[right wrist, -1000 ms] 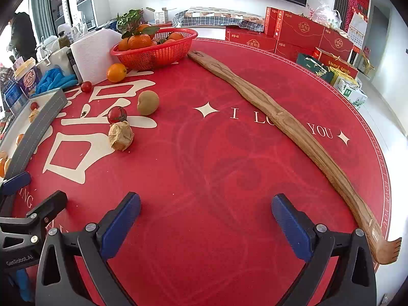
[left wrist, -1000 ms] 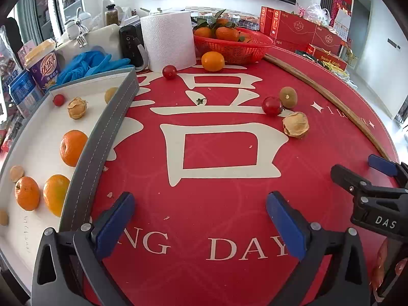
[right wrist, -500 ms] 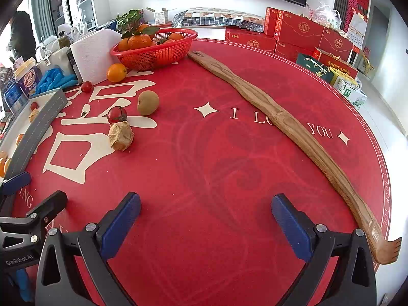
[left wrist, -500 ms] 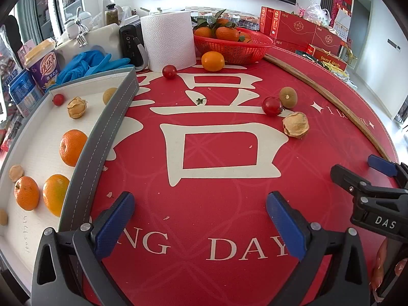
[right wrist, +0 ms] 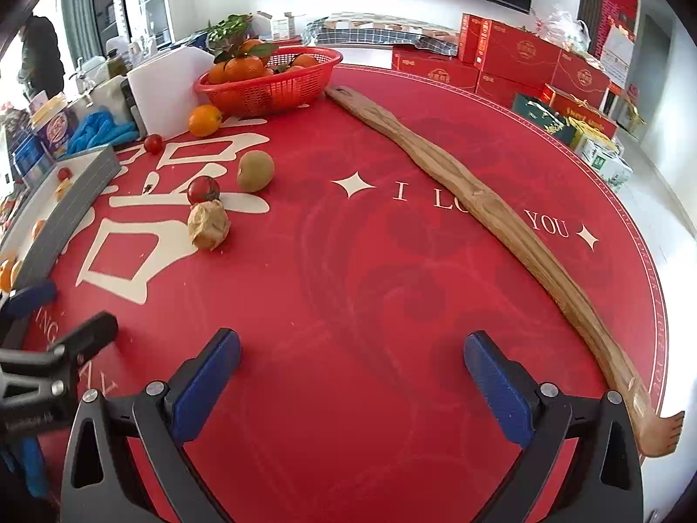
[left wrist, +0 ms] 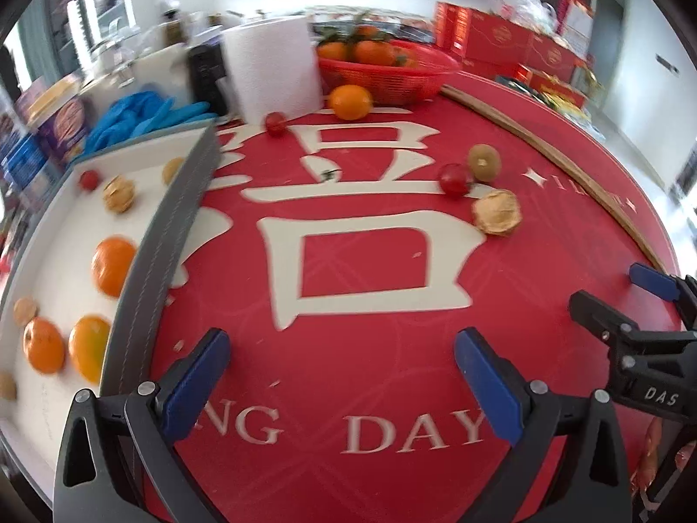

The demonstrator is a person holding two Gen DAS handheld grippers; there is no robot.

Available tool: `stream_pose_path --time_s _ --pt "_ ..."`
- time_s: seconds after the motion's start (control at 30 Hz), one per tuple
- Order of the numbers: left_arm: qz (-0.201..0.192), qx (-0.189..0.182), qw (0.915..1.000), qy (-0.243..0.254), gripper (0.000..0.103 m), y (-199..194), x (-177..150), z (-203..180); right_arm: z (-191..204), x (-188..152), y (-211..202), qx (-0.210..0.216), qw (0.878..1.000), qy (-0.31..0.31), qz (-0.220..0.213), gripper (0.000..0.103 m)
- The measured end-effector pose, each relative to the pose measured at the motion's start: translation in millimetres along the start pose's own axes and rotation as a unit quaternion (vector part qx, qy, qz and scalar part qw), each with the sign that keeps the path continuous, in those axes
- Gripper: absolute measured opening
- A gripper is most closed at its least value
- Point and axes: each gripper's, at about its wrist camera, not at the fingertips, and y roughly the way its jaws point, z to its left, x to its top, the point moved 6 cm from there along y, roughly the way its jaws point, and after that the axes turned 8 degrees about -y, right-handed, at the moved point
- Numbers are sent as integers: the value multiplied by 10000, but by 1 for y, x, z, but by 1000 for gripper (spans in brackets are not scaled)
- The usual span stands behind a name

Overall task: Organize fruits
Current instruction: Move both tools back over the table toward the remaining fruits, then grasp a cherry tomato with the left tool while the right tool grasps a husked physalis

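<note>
On the red mat lie a kiwi [left wrist: 484,162] [right wrist: 255,171], a red tomato [left wrist: 454,179] [right wrist: 203,188], a papery brown fruit [left wrist: 497,212] [right wrist: 208,224], a smaller tomato [left wrist: 275,123] [right wrist: 153,143] and an orange [left wrist: 350,101] [right wrist: 204,120]. A white tray with a grey rim [left wrist: 161,235] [right wrist: 69,202] at the left holds oranges [left wrist: 113,265], a small tomato [left wrist: 88,179] and husked fruits [left wrist: 118,194]. My left gripper [left wrist: 342,381] is open and empty, near the tray. My right gripper [right wrist: 350,381] is open and empty over bare mat.
A red basket of oranges [left wrist: 387,70] [right wrist: 270,83] stands at the back beside a paper towel roll [left wrist: 272,69]. A long wooden back scratcher [right wrist: 488,218] crosses the mat's right side. Blue gloves [left wrist: 139,115] and boxes [right wrist: 514,59] crowd the far edges.
The left gripper has shifted slightly left and its view is motion-blurred. The right gripper has moved little. No fruit has moved.
</note>
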Motion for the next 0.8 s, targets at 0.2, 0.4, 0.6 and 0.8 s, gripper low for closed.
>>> stream_pose_path --time_s 0.2,0.4,0.6,0.8 --pt "-158 -116 9990 394 94 -5 31 -31 -3 -2 -1 -13 10000 22 -15 103" --pt "22 -283 9996 -16 80 15 68 -27 -3 -1 -1 -11 10000 22 -17 103" --pt "81 -485 9988 43 80 28 84 -44 -3 -1 -1 -11 10000 20 -17 103" --pt "381 -347 9982 314 71 51 81 -64 -3 -1 -1 -10 10000 19 -18 103"
